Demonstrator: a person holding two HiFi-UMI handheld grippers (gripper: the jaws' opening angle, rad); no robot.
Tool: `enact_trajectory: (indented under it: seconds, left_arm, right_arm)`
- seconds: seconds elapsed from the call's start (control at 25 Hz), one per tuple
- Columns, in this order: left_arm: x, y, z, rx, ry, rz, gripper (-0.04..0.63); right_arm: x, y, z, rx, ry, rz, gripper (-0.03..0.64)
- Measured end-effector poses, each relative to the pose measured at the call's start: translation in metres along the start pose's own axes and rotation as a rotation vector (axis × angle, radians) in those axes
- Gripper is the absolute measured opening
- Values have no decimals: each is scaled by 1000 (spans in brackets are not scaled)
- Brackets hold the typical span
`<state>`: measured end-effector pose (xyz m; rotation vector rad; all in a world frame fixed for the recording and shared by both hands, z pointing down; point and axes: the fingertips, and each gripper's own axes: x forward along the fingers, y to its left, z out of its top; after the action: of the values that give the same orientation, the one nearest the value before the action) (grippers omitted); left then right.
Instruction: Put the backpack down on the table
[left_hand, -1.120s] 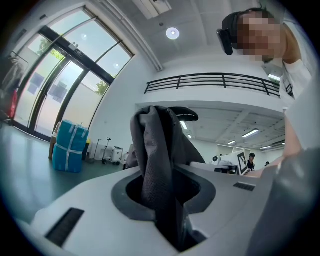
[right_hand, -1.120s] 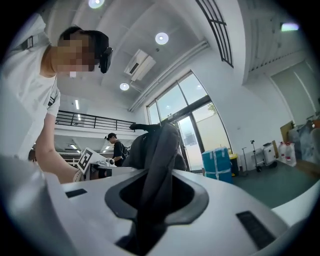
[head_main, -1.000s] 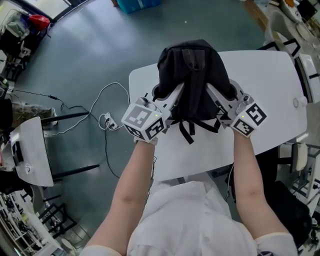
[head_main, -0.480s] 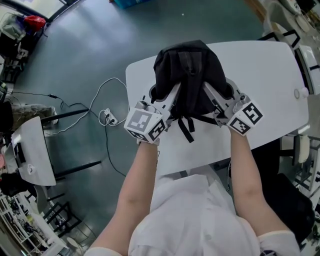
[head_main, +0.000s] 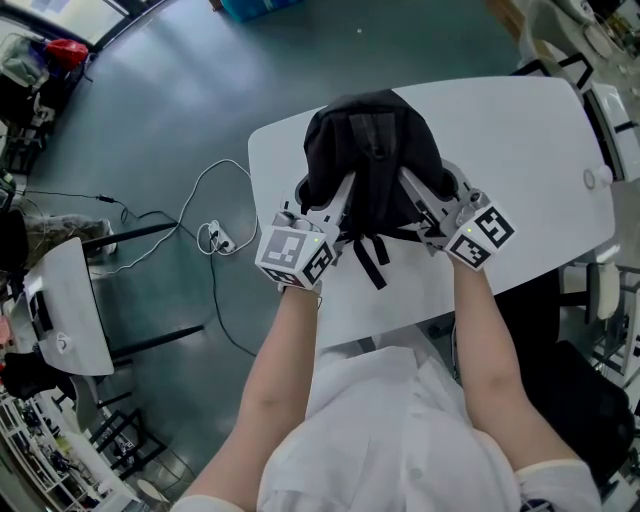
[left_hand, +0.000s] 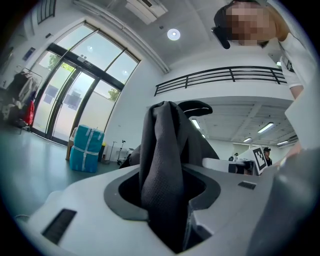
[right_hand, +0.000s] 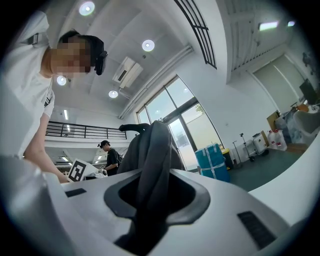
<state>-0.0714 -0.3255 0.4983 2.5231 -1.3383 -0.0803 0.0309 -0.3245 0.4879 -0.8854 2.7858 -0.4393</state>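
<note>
Nearest the person, the left gripper (head_main: 338, 195) has just been opening its jaws, and the left strap (left_hand: 161, 165) lies loosely between them. The right gripper (head_main: 415, 190) pinches the right strap (right_hand: 150, 170). Beyond them the backpack (head_main: 372, 140) stands upright, its base apparently resting on the white table (head_main: 540, 150). The set-down looks nearly done. Next, both jaws need to widen and draw straight back without snagging a strap or tipping the bag.
</note>
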Motion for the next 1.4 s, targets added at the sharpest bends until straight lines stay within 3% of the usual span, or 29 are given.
enact_trajectory:
  seconds: [0.2, 1.0, 1.4]
  left_arm:
    - [-4, 2, -6, -29, -5, 26, 190]
    - [-9, 0, 2, 50, 89, 49, 242]
    - [-33, -2, 5, 54, 75, 95, 286]
  right_arm:
    - [-2, 2, -3, -24, 4, -34, 117]
    - [-8, 0, 3, -107, 114, -177, 169]
    - [-36, 1, -1, -108, 159, -199, 201]
